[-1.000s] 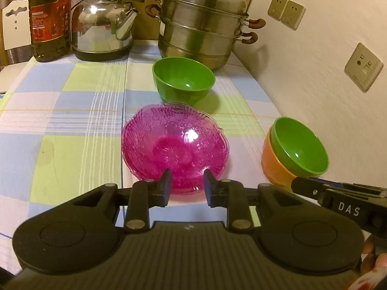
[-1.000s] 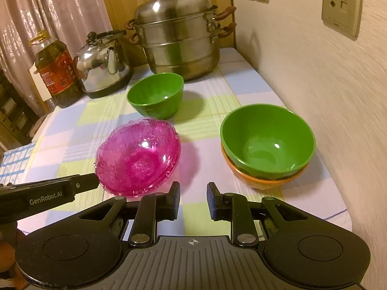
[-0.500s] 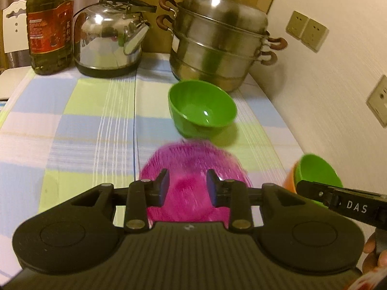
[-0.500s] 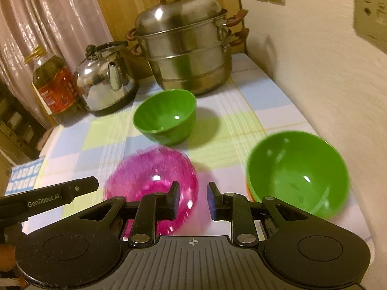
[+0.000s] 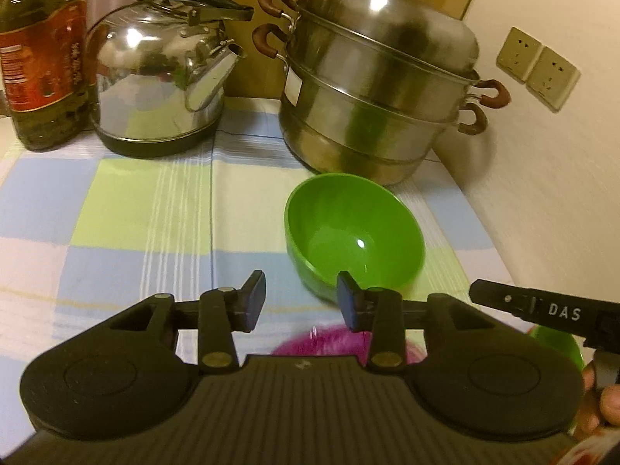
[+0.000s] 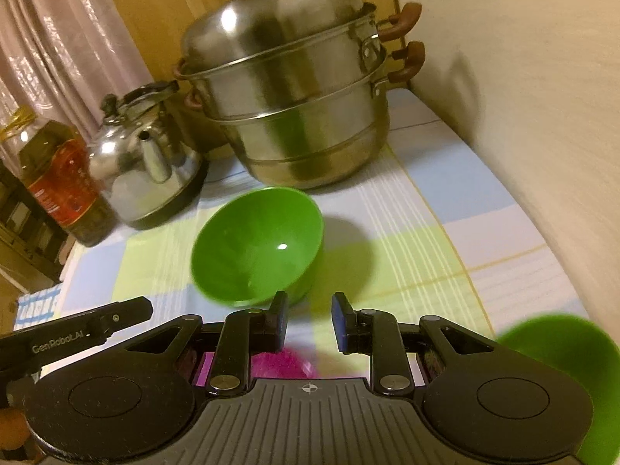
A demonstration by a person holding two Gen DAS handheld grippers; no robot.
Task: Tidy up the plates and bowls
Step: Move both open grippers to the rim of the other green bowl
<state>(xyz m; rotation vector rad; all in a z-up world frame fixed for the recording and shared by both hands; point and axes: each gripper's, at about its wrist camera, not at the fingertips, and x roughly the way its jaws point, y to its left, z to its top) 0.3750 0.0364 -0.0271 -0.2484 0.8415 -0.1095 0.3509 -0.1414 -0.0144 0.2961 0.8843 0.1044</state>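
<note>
Green bowl [image 5: 354,234]: plain glossy green, deep and round, empty, one highlight on the inner wall; upright on the checked tablecloth [image 5: 116,201], just in front of the steamer pot.
Same bowl, right wrist view [image 6: 257,246]: sits just beyond the right gripper's left finger, casting a shadow to its right.
Pink glass bowl [image 5: 329,343]: magenta, see-through; only a blurred sliver shows below both grippers, mostly hidden by their bodies.
Second green bowl [image 6: 562,352]: at the right edge near the wall, rim only, blurred; what it rests on cannot be told.
Left gripper [image 5: 301,301]: jaws have just been opening, now apart with nothing between them; the right finger overlaps the green bowl's near rim in view, contact unclear.
Right gripper [image 6: 309,321]: jaws narrowly apart, gripping nothing; tablecloth shows through the gap.
Steamer pot [image 5: 381,89]: stacked stainless steel, domed lid, brown handles, at the back by the wall.
Kettle [image 5: 162,77]: polished steel, left of the pot.
Oil bottle [image 5: 42,54]: red label, far left.
Wall sockets [image 5: 538,68]: a pair on the right-hand wall.
</note>
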